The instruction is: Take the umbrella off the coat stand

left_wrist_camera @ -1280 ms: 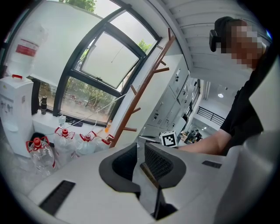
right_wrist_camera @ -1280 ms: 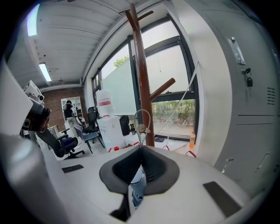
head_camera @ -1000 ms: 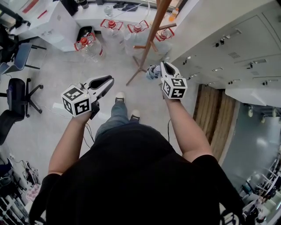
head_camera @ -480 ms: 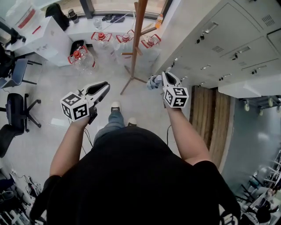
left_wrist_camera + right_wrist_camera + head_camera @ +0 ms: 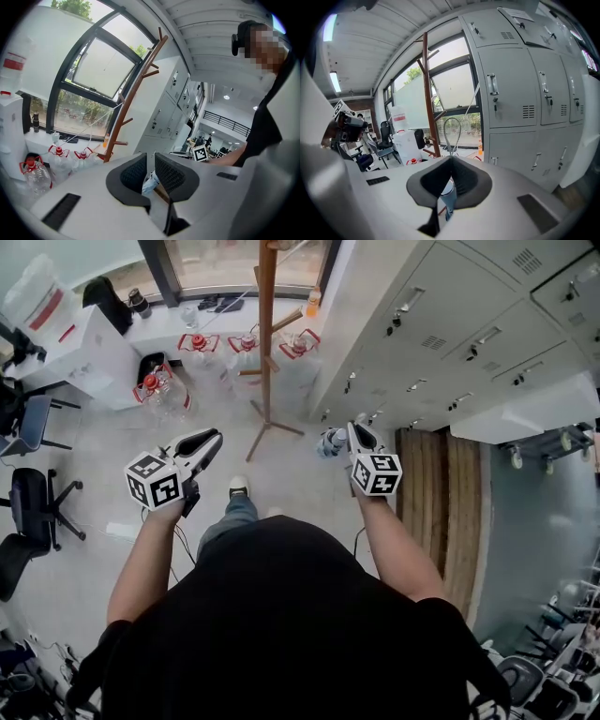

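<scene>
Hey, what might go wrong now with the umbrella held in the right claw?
1. The right claw seems to pinch the umbrella only near its strap end, with the body hanging below, so it may swing or slip out.
2. Water jugs crowd the floor by the coat stand; a dropped umbrella could land among them.

Grey lockers (image 5: pixel 450 343), water jugs (image 5: pixel 155 395), office chairs (image 5: pixel 33 512)

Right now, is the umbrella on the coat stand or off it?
Off it. The right gripper is shut on the folded umbrella, which it holds clear of the coat stand.
</scene>
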`<act>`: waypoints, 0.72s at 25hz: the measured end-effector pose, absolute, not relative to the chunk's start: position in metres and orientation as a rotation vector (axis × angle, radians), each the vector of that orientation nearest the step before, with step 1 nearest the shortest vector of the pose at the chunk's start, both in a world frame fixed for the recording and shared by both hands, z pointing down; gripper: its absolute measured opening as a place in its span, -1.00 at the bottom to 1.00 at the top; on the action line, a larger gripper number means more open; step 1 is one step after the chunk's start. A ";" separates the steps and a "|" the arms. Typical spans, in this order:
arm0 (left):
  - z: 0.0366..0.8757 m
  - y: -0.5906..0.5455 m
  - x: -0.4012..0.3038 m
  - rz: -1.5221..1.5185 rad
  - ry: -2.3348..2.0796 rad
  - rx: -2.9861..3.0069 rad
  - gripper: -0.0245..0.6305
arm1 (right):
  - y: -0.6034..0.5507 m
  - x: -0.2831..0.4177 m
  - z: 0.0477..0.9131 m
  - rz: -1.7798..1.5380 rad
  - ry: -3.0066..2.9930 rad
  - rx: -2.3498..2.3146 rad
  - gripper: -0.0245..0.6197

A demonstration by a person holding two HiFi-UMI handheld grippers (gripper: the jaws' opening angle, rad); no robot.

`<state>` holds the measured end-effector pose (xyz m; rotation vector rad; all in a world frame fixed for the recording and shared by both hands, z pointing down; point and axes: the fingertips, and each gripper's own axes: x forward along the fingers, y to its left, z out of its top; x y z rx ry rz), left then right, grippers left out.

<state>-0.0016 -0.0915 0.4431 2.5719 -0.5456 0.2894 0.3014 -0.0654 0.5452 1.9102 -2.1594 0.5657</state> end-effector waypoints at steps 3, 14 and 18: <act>0.441 -0.089 0.001 0.284 -0.540 2.578 -0.70 | -0.049 0.312 0.546 0.582 -2.137 1.944 -0.88; 0.438 -0.083 0.014 0.304 -0.507 2.601 -0.70 | -0.012 0.332 0.546 0.608 -2.108 2.018 -0.88; 0.436 -0.081 0.019 0.309 -0.495 2.607 -0.70 | -0.009 0.337 0.543 0.602 -2.108 2.027 -0.88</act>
